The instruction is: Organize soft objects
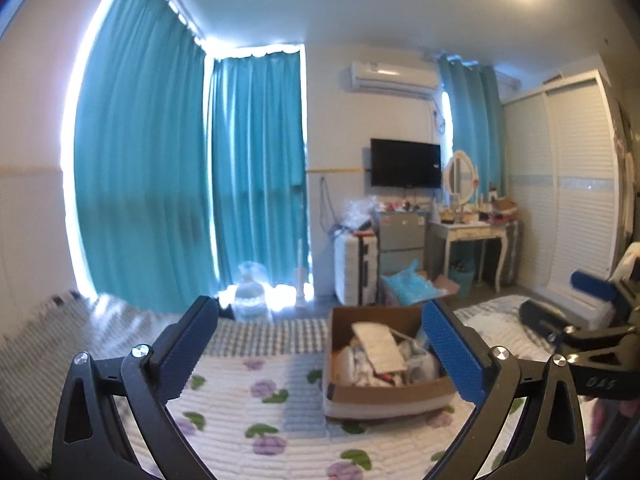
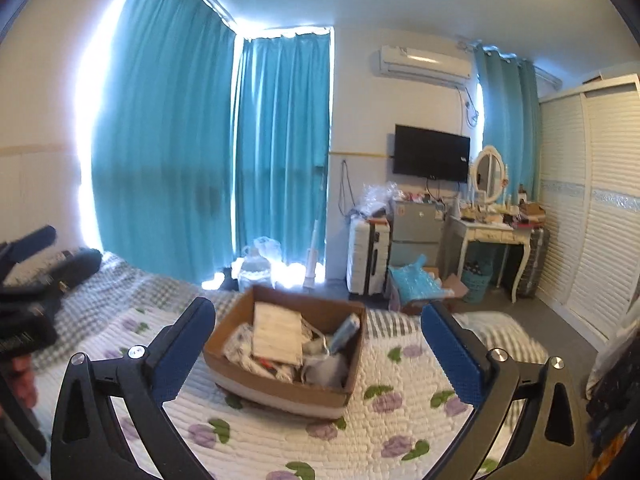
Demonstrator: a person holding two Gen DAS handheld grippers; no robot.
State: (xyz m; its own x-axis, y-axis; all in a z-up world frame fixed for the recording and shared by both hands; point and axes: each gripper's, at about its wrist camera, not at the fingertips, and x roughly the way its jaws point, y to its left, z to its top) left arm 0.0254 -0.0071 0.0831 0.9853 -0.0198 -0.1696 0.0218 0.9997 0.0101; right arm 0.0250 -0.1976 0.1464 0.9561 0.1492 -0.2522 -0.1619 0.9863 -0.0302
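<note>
the left gripper (image 1: 320, 346), black-framed with blue textured pads, hovers with its jaws spread wide and empty over a white quilted bedspread with purple flowers (image 1: 240, 408). the right gripper (image 2: 318, 346) is likewise wide apart, holding nothing. an open brown cardboard box (image 2: 280, 390) sits on the bedspread ahead of both, filled with a jumble of soft items, a beige ribbed folded cloth (image 2: 278, 334) lying on top. in the left view the other gripper's black arm carries pale lettering that looks like "das" (image 1: 600, 383). writing elsewhere is too blurred to read.
</note>
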